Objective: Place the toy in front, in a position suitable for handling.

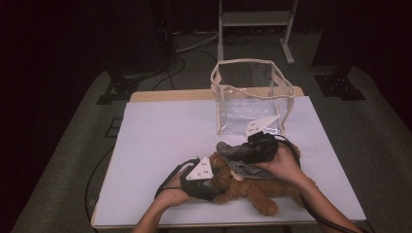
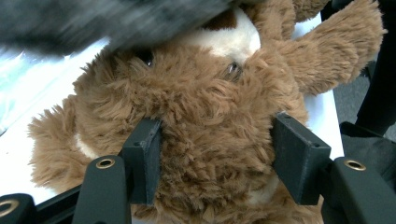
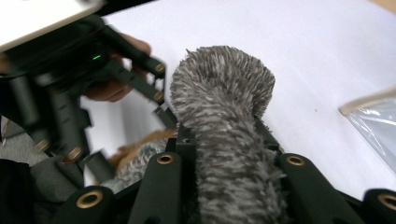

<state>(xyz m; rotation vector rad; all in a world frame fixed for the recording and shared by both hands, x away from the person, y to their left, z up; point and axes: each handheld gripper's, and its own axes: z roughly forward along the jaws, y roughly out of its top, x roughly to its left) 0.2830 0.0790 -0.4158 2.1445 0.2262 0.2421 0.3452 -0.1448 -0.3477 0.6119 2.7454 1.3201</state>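
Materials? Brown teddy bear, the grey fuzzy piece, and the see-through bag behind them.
Brown teddy bear: plush, long matte pile, fibres splay around the jaws. Grey fuzzy piece: short speckled fleece or faux fur, probably. See-through bag: clear glossy plastic, likely vinyl, with cream fabric-looking edging.

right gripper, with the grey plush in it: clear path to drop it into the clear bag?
Probably yes. The right gripper holds the grey plush just in front of the clear bag, whose top stands open, with bare table between them. It would have to lift over the rim.
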